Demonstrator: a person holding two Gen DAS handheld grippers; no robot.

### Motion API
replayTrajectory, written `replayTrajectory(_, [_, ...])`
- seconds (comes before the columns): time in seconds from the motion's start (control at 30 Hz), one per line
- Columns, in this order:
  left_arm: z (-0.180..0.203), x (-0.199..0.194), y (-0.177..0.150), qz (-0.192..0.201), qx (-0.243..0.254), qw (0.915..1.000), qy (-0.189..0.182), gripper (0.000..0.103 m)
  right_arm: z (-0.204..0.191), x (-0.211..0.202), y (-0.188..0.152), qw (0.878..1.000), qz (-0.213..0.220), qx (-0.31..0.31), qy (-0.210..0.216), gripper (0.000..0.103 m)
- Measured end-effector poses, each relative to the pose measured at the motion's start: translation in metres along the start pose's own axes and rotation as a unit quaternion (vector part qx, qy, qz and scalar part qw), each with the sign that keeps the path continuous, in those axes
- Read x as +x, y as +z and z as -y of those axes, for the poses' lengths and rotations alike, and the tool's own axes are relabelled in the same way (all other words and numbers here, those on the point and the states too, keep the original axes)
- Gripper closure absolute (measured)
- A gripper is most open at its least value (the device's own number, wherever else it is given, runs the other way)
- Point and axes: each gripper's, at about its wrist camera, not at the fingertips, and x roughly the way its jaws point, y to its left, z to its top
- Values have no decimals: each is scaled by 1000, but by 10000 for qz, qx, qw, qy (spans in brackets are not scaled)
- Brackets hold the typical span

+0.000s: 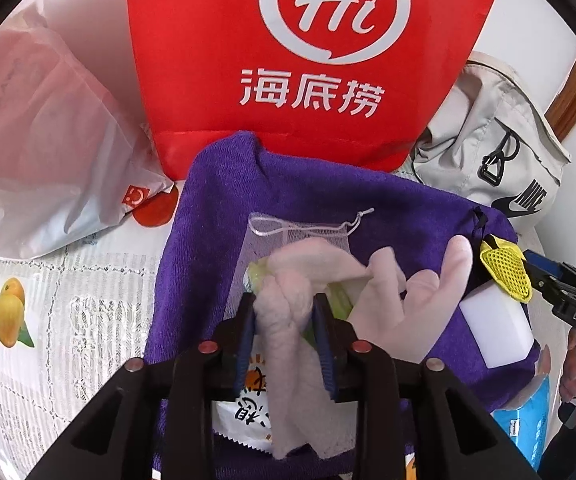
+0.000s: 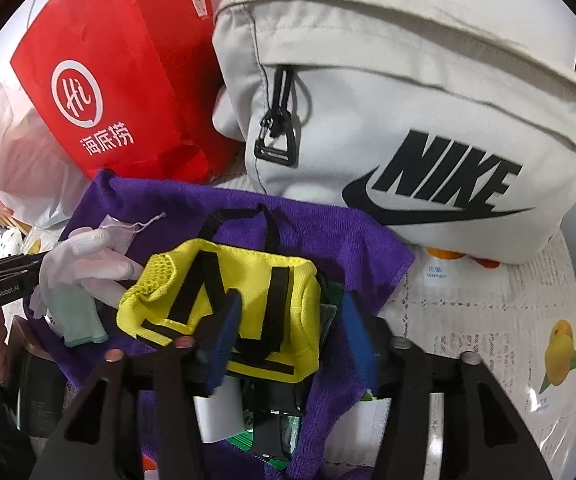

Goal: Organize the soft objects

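Two hand-held grippers: left (image 1: 283,316) pinches white glove (image 1: 368,292); right (image 2: 288,332) straddles yellow pouch (image 2: 223,304), agape; NIKE bag (image 2: 408,120).

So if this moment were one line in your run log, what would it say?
left gripper: shut on white glove | right gripper: open around yellow pouch | under both: purple towel | behind: red bag, Nike bag

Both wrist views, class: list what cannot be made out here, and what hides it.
- Left wrist view: the snack packet print, covered by the left gripper and white glove.
- Right wrist view: items under the yellow pouch.
- Neither view: inside the red bag.
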Motion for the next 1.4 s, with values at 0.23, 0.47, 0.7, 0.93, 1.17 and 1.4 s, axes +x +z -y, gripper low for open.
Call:
replayTrajectory(0.23, [-4, -17, -3, 102, -81, 9999, -69, 43, -3, -13, 0, 9999, 112, -76, -8, 41])
replayTrajectory(0.47, [-1, -40, -6, 180, 5, 9998, 114, 31, -5, -35, -3, 9998, 210, 1, -13, 31])
replayTrajectory(0.7, [9, -72, -20, 341, 133, 9984, 427, 22, -12, -71, -19, 9993, 352, -37, -111, 26])
replayTrajectory(0.93, [16, -110, -46, 426, 115, 9978, 488, 17, -26, -107, -49, 9988, 469, -3, -138, 26])
replayTrajectory(1.17, [28, -151, -90, 633, 171, 9956, 665, 8, -45, -154, -89, 9966, 747, -12, -340, 11])
replayTrajectory(1.4, [45, -201, -147, 918, 149, 9941, 556, 2, -66, -207, -133, 9943, 971, 61, -440, 6])
